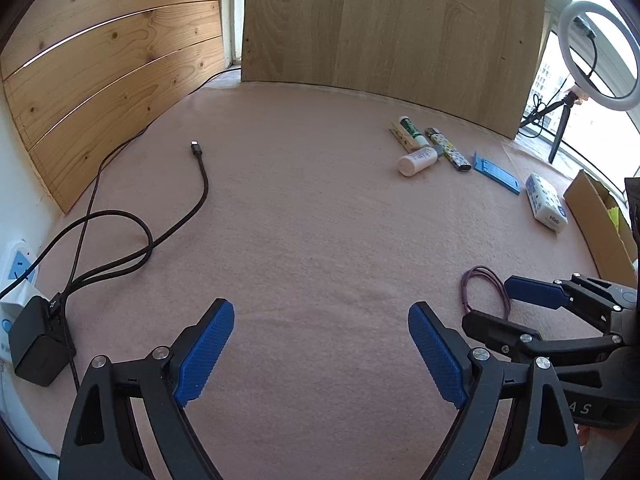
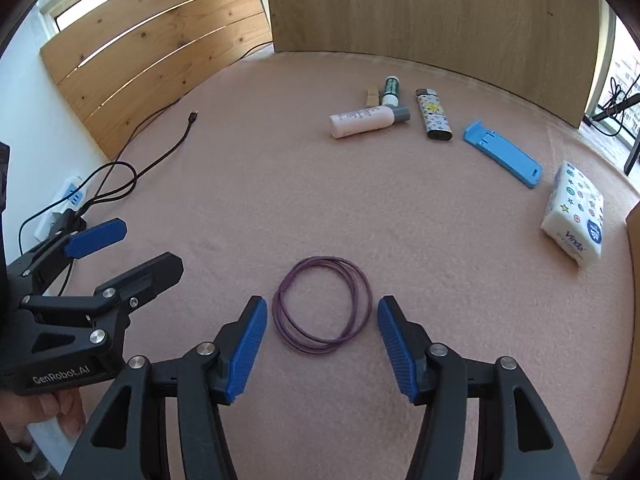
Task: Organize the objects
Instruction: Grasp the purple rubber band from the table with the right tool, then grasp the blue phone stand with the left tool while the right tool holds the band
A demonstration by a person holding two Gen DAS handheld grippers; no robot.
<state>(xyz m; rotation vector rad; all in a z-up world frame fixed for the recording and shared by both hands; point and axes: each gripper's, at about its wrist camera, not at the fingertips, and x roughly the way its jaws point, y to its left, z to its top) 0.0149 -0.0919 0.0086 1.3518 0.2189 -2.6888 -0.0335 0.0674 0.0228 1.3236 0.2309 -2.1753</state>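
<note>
A purple coiled cord [image 2: 322,305] lies on the pink felt, just ahead of and between the tips of my right gripper [image 2: 322,312], which is open and empty. It also shows in the left wrist view [image 1: 486,290]. My left gripper [image 1: 321,314] is open and empty over bare felt, left of the right gripper [image 1: 508,300]. Farther back lie a white bottle [image 2: 362,120], a green tube [image 2: 390,90], a patterned lighter [image 2: 434,119], a blue plastic stand [image 2: 502,152] and a tissue pack [image 2: 576,216].
A black cable [image 1: 200,184] runs over the left felt to a charger [image 1: 36,344] on a power strip. Wooden boards [image 1: 392,20] stand at the back and left. A cardboard box [image 1: 600,224] is at the right edge. A ring light [image 1: 598,56] stands behind.
</note>
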